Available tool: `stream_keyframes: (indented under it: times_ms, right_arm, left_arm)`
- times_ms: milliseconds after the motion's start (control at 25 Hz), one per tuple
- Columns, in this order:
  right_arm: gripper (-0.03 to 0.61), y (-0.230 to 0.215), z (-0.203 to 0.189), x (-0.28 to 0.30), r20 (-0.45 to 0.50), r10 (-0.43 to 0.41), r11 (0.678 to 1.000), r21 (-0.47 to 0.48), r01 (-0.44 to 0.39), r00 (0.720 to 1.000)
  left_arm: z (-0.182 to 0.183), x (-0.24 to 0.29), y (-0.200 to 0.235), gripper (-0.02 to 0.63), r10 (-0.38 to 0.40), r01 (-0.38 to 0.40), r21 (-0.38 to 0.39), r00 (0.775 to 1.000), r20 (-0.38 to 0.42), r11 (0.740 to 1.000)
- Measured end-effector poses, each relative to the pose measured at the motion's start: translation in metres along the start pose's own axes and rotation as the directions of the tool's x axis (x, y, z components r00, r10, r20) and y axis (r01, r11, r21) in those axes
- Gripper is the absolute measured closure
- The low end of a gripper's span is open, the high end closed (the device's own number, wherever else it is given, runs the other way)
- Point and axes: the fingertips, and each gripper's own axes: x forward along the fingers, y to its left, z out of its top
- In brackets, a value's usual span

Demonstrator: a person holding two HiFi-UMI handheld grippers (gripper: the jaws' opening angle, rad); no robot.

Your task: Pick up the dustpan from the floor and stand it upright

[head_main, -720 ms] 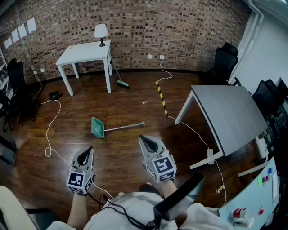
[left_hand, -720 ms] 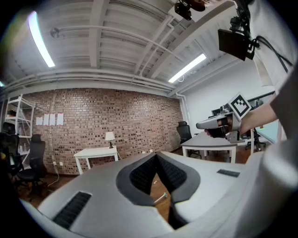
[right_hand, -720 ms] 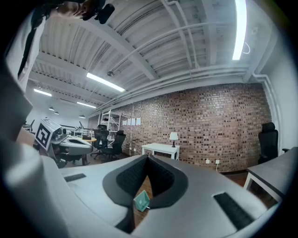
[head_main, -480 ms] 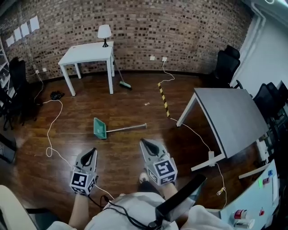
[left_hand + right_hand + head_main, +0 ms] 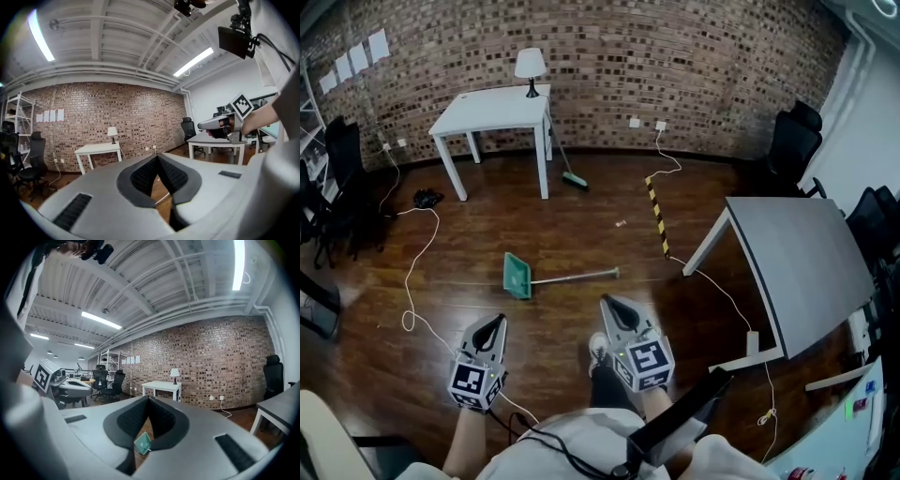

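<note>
2 claws, both pinched shut with nothing in them.

Head view: left claw (image 5: 497, 322) and right claw (image 5: 607, 302) hover close to the body. The dustpan (image 5: 517, 277) lies flat on the floor (image 5: 581, 206) ahead, well apart from both, with its handle (image 5: 577, 276) running right.

Left claw view: pads meet, nothing between.

Right claw view: same, green pan peeking through the gap under the tips, far off.

My take: step closer, open the right claw, dip low, and grab the handle mid-length so it tips up easily.
</note>
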Motion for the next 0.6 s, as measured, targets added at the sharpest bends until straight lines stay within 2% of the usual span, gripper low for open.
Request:
stream_keyframes:
  times_ms: [240, 400, 600]
  right_arm:
    - [0.583, -0.076, 0.022, 0.083, 0.035, 0.009, 0.999, -0.039, -0.008, 0.999]
    - [0.583, -0.145, 0.04, 0.135, 0.045, 0.016, 0.999, -0.042, -0.014, 0.999]
    - [0.583, -0.231, 0.054, 0.192, 0.056, -0.016, 0.999, -0.029, 0.018, 0.998]
  left_arm:
    - [0.023, 0.101, 0.038, 0.621, 0.023, -0.023, 0.019, 1.0, 0.008, 1.0]
    - [0.05, 0.181, 0.059, 0.621, 0.045, -0.045, 0.023, 0.999, 0.016, 0.999]
    - [0.071, 0.265, 0.083, 0.621, 0.078, -0.078, 0.025, 0.997, 0.013, 0.997]
